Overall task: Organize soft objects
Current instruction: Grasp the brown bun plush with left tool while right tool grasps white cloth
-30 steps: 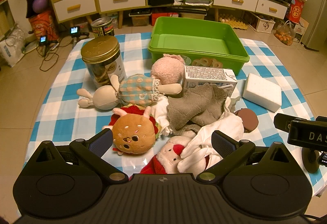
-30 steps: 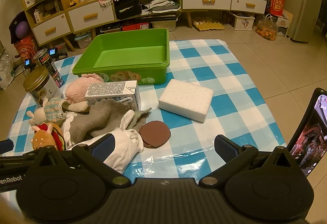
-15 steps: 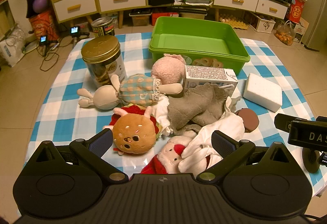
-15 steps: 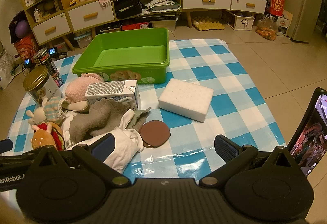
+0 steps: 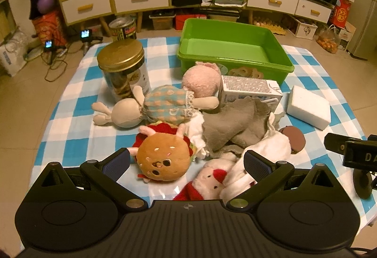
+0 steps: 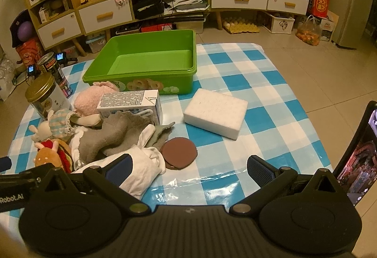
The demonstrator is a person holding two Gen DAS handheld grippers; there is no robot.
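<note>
One green bin (image 5: pixel 235 55), cookies in lidded jar (image 5: pixel 123 70)

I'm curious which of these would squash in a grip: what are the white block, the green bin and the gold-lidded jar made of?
White block: looks like foam or sponge, matte and finely pitted. Green bin: hard plastic by its glossy moulded rim. Jar: clear wall, glass or plastic, under a gold lid with a metallic sheen.
</note>
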